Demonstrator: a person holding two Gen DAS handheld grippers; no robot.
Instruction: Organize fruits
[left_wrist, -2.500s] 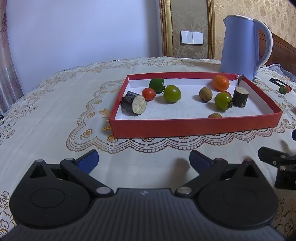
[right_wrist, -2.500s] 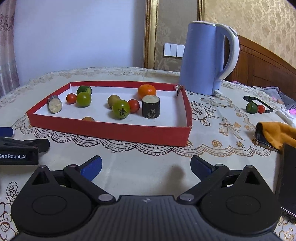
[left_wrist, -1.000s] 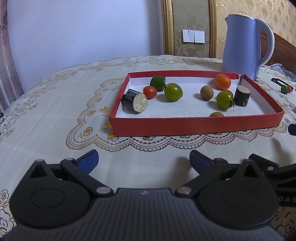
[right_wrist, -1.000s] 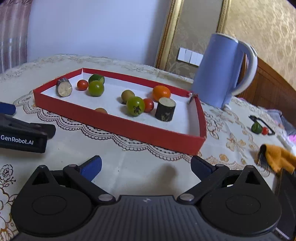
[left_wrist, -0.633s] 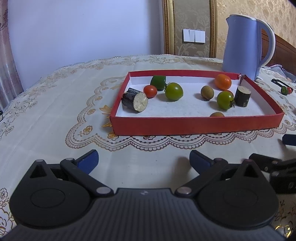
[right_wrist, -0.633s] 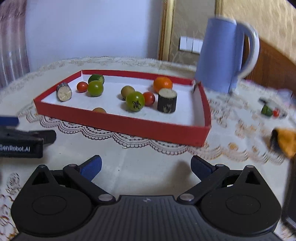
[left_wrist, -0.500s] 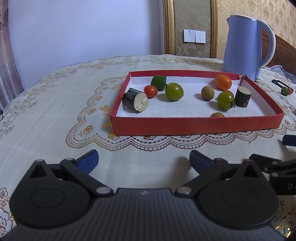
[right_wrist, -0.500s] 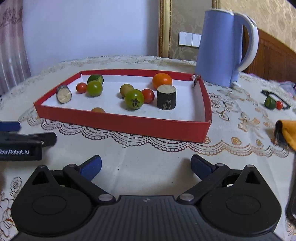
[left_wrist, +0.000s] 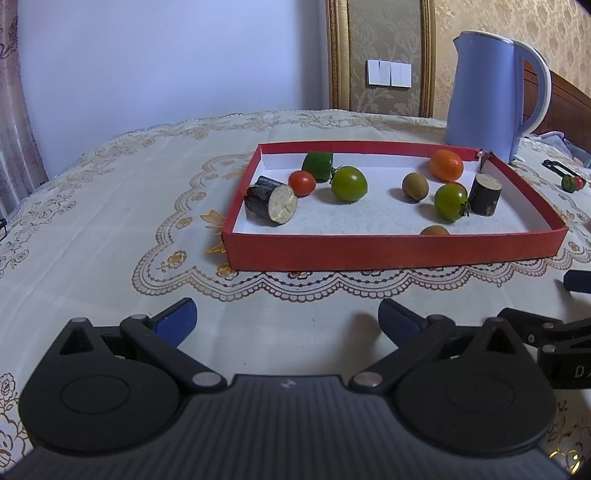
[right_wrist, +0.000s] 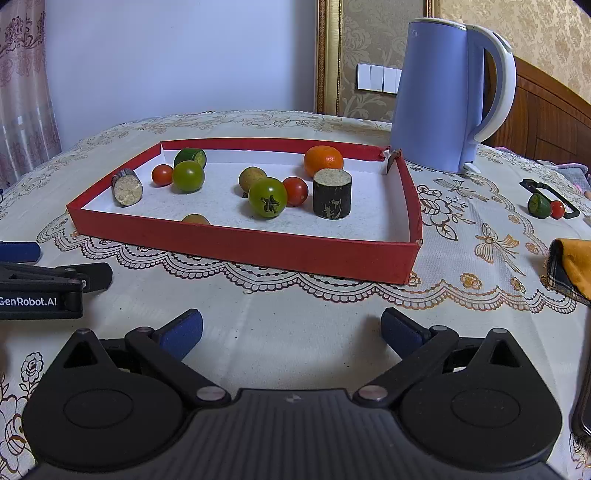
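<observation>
Both grippers hang low over the lace-patterned tablecloth (right_wrist: 295, 332), short of the red tray (right_wrist: 258, 245), and neither holds anything: the left gripper (left_wrist: 286, 319) has its blue-tipped fingers spread wide apart, and the right gripper (right_wrist: 291, 330) is spread just as wide. All the fruit sits inside the tray. Toward its left end a dark cut cylinder (left_wrist: 271, 199) lies on its side beside a red cherry tomato (left_wrist: 302, 183), a cut green piece (left_wrist: 317, 166) and a green tomato (left_wrist: 349, 183). Toward the right stand an orange (right_wrist: 323, 160), a second green tomato (right_wrist: 267, 197), another red cherry tomato (right_wrist: 296, 190) and an upright dark cylinder (right_wrist: 332, 198). A blue electric kettle (right_wrist: 447, 96) stands just behind the tray's far right corner.
</observation>
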